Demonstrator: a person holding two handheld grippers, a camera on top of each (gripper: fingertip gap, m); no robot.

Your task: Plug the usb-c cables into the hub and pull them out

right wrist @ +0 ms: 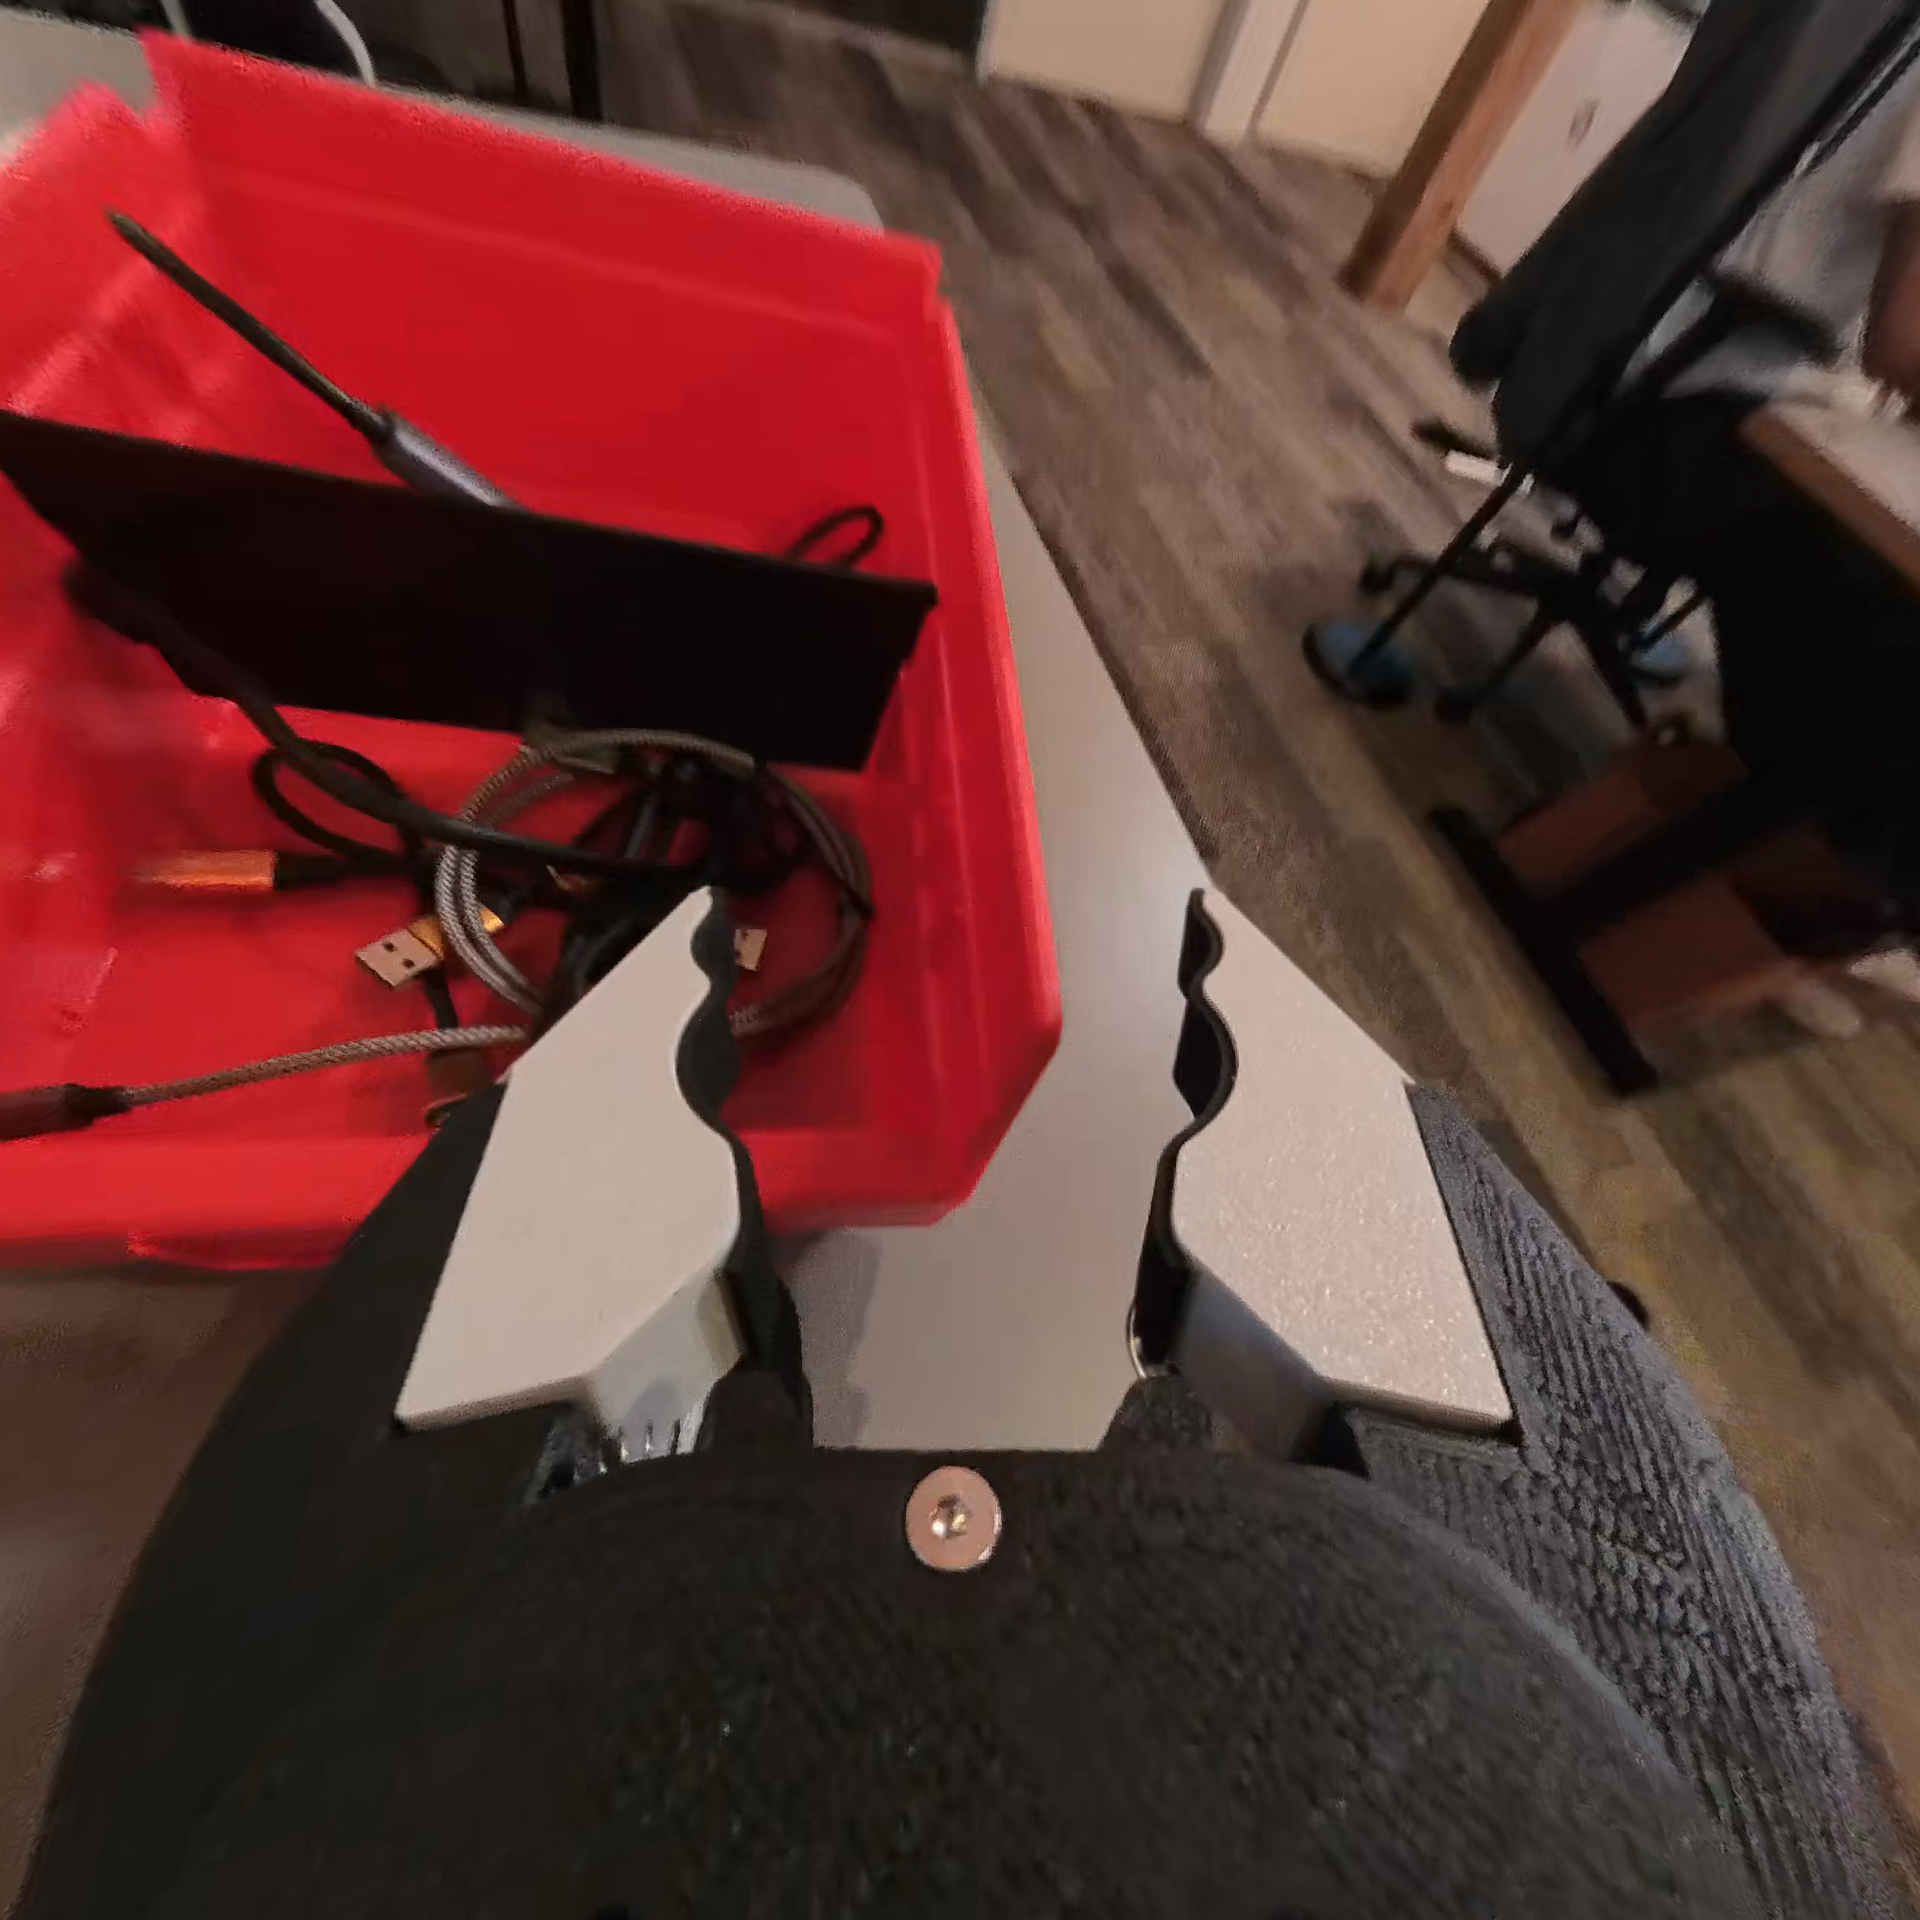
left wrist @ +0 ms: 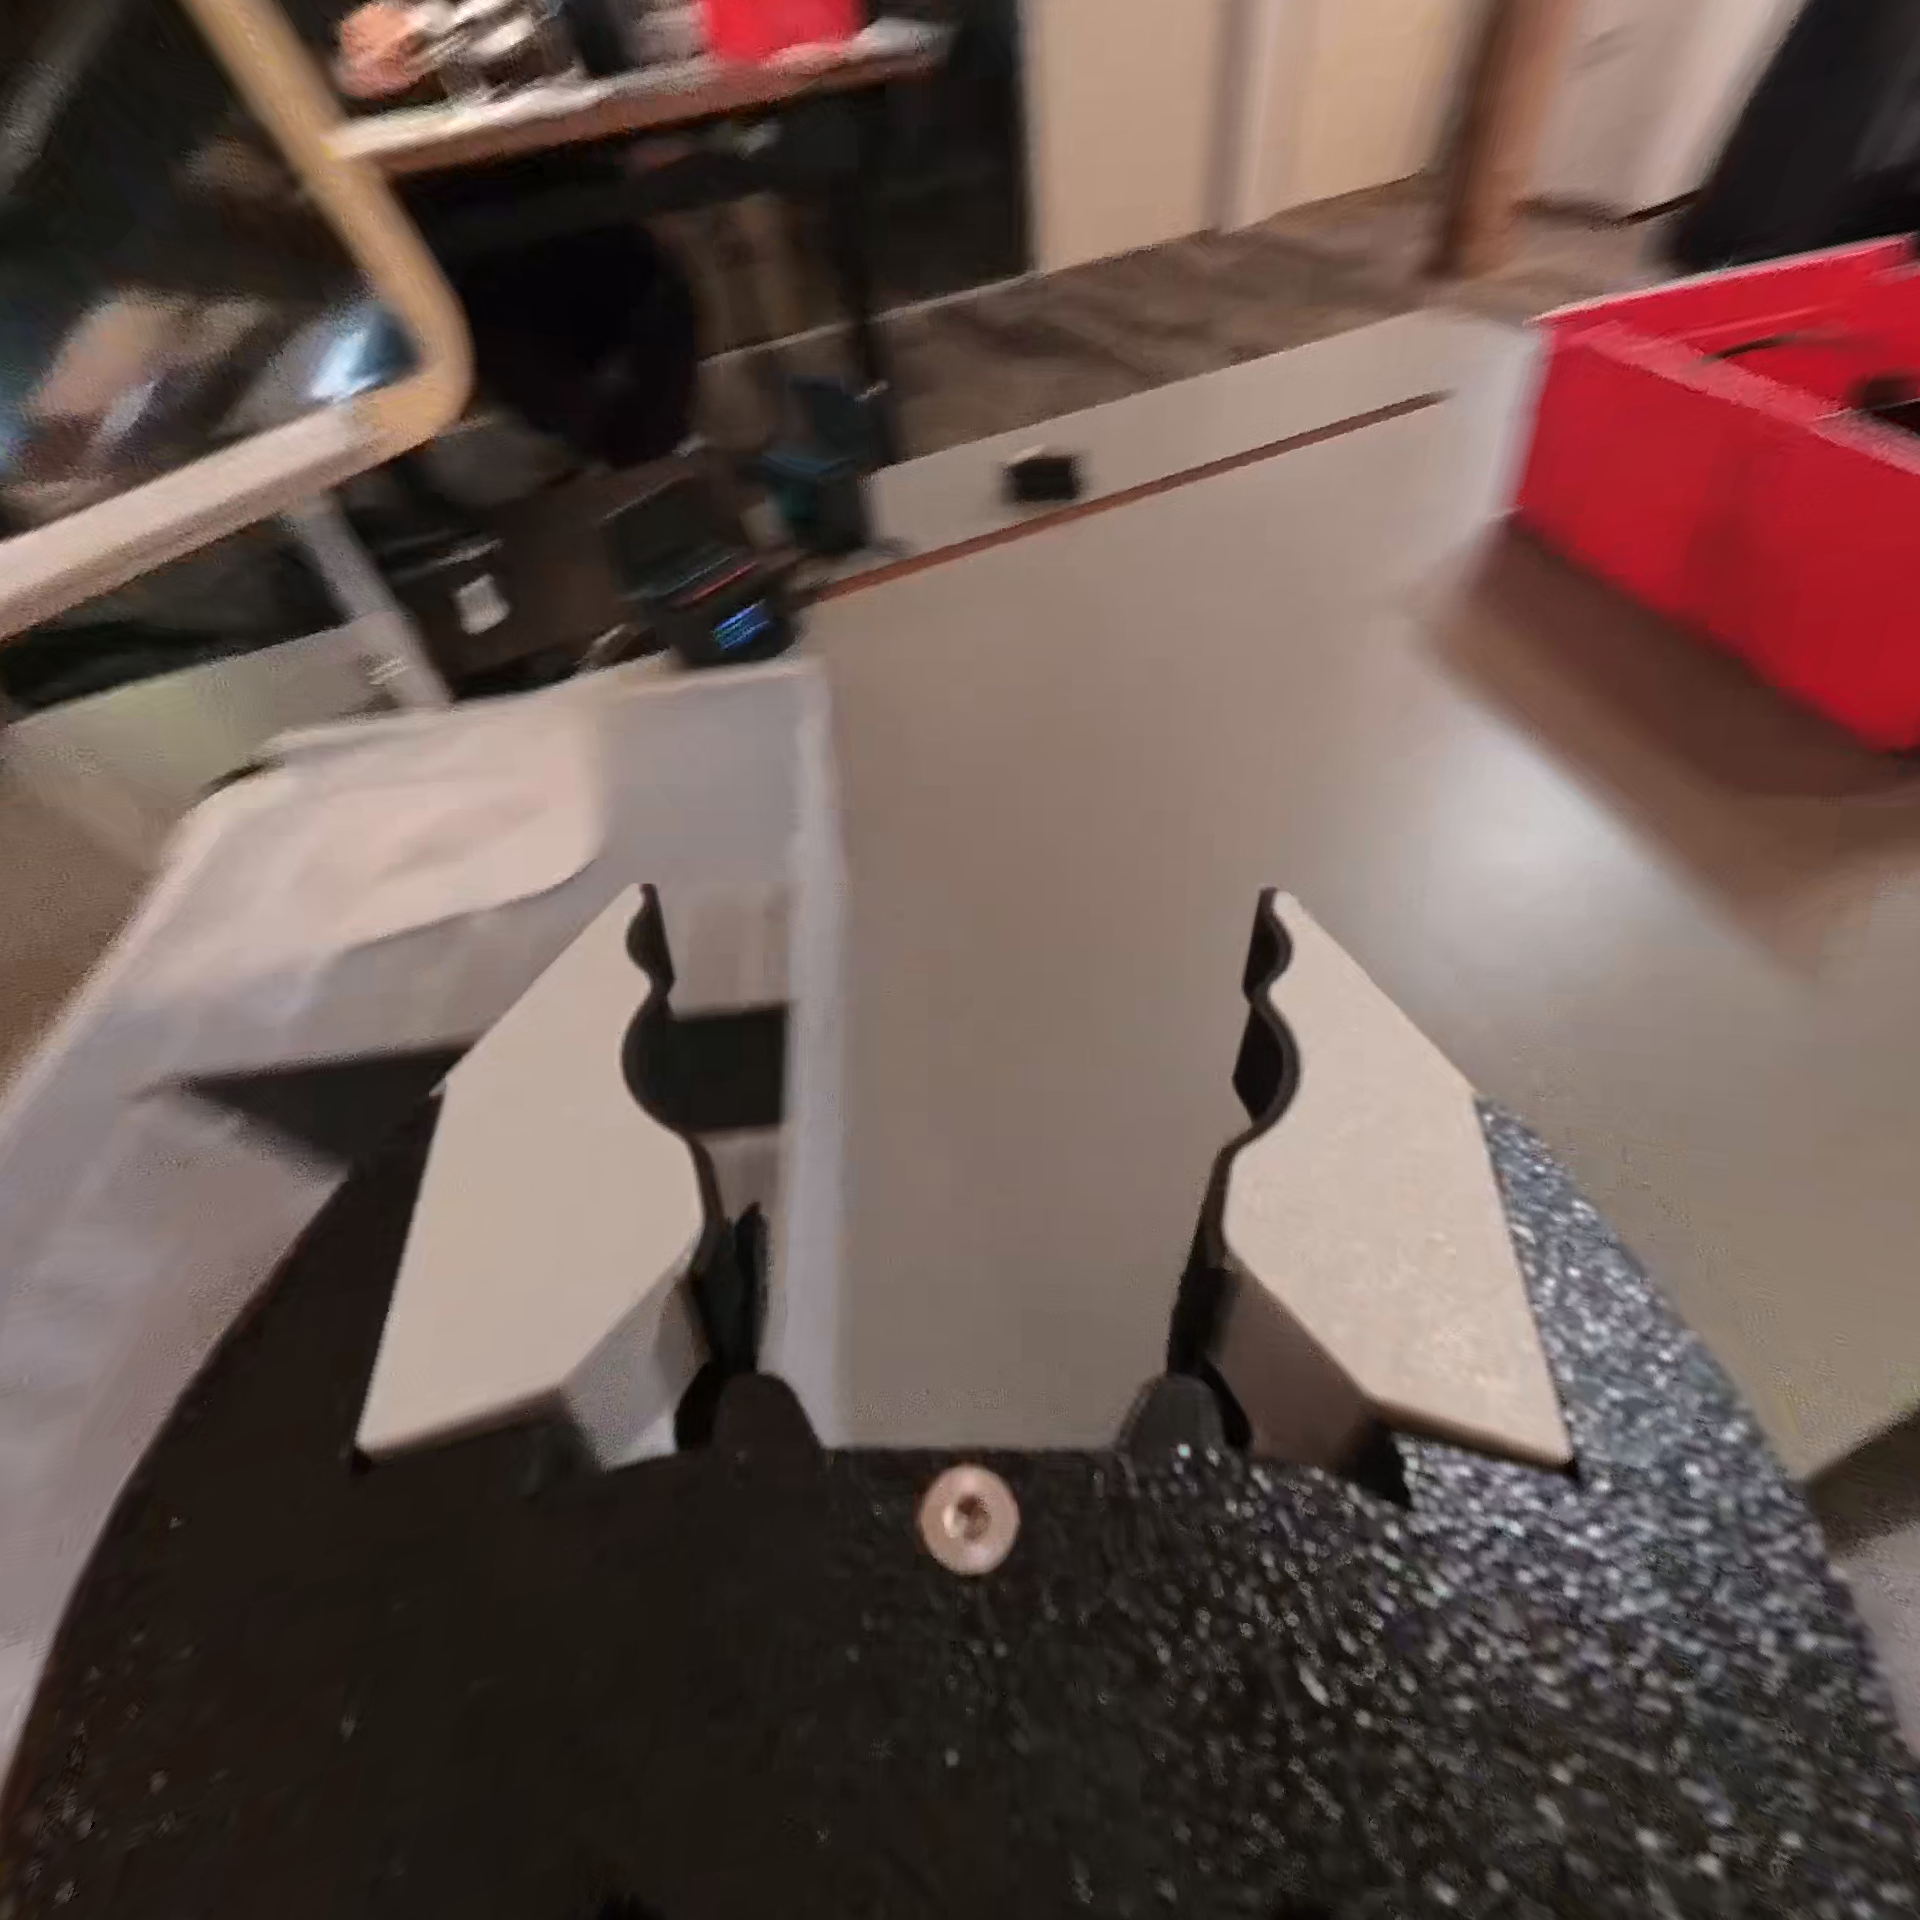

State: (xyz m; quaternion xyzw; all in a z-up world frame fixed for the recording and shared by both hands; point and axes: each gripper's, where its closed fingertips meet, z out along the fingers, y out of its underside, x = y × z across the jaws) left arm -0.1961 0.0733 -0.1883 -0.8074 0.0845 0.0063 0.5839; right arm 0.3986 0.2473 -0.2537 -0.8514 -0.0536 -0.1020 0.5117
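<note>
While both tools are held clear of the work, the scene reads as follows, largest item first.

Table: pale grey top [right wrist: 1049, 831], running up the centre of the right wrist view; it carries the bin at working height for both hands.

Red bin: open plastic tub [right wrist: 644, 343], filling the upper left of the right wrist view and showing blurred at the right edge of the left wrist view [left wrist: 1704, 540]. Judged to be a catch-all that keeps loose leads from sliding off the table.

Black divider: dark panel [right wrist: 499, 613] standing across the bin, splitting it into a far and a near compartment.

Cables: tangled braided and black leads [right wrist: 644, 862] with metal plugs, lying in the near compartment, lower left of centre. Which plugs are USB-C cannot be told.

Hub: probably the grey body with a black lead [right wrist: 436, 473] rising behind the divider; not certain.

Right gripper: [right wrist: 956, 914] jaws spread wide, nothing between them, poised above the bin's near right corner, judged ready to descend on a lead.

Left gripper: [left wrist: 956, 904] jaws likewise spread and empty, over bare tabletop, well apart from the bin; view is motion-blurred.

Task progress: nothing gripped; plugging not yet begun.
</note>
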